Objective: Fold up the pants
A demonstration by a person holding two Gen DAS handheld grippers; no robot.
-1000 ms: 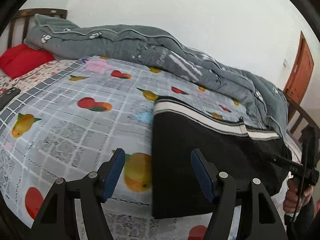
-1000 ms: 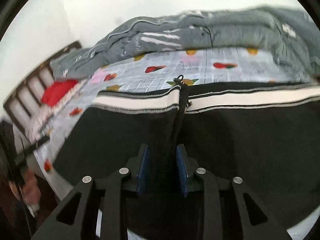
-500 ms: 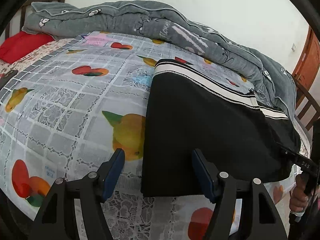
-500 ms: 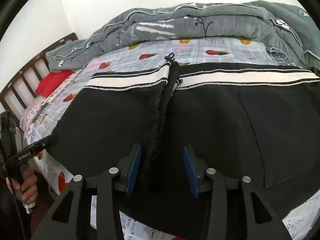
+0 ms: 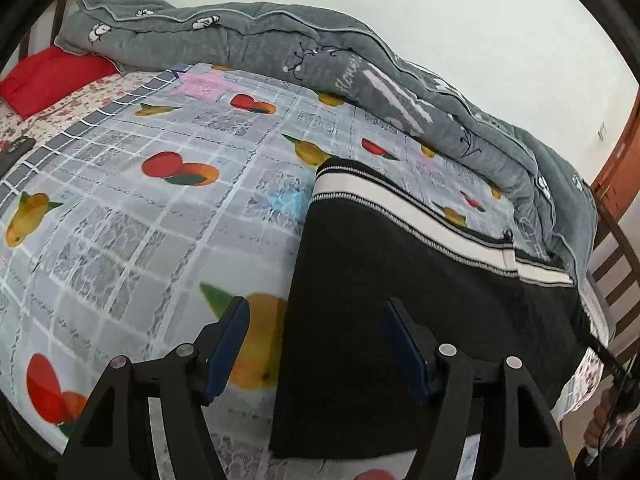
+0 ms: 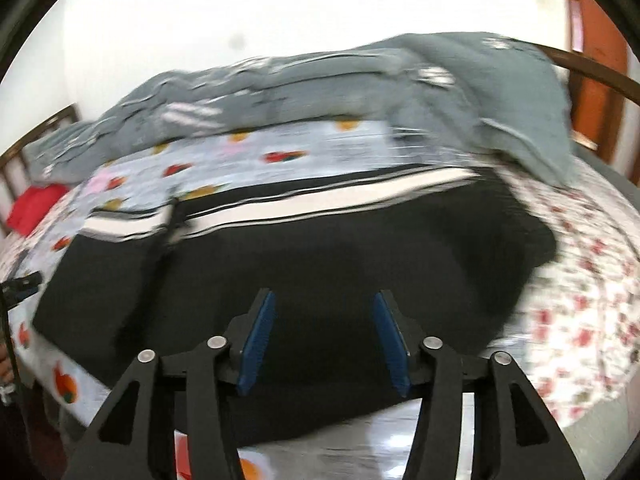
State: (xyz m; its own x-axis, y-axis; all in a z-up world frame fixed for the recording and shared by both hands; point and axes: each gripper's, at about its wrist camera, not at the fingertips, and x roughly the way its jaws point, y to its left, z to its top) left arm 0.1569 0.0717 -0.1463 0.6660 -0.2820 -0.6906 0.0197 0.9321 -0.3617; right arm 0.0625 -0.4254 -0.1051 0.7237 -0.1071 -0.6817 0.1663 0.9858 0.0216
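Black pants [image 5: 400, 288] with a black-and-white striped waistband lie folded flat on a fruit-print bed sheet [image 5: 120, 208]. They also show in the right wrist view [image 6: 304, 264], which is motion-blurred. My left gripper [image 5: 316, 344] is open and empty, above the pants' left edge near the bed's front. My right gripper [image 6: 322, 338] is open and empty, above the near side of the pants.
A rumpled grey quilt [image 5: 280, 48] runs along the far side of the bed. A red pillow [image 5: 48, 76] lies at the far left by the wooden headboard. A floral sheet [image 6: 580, 288] covers the bed's right end. A brown door [image 5: 624, 160] stands at right.
My right gripper opened and let go of the pants' dark fold, then swung right. My left gripper stayed open and shifted a little over the pants' left edge.
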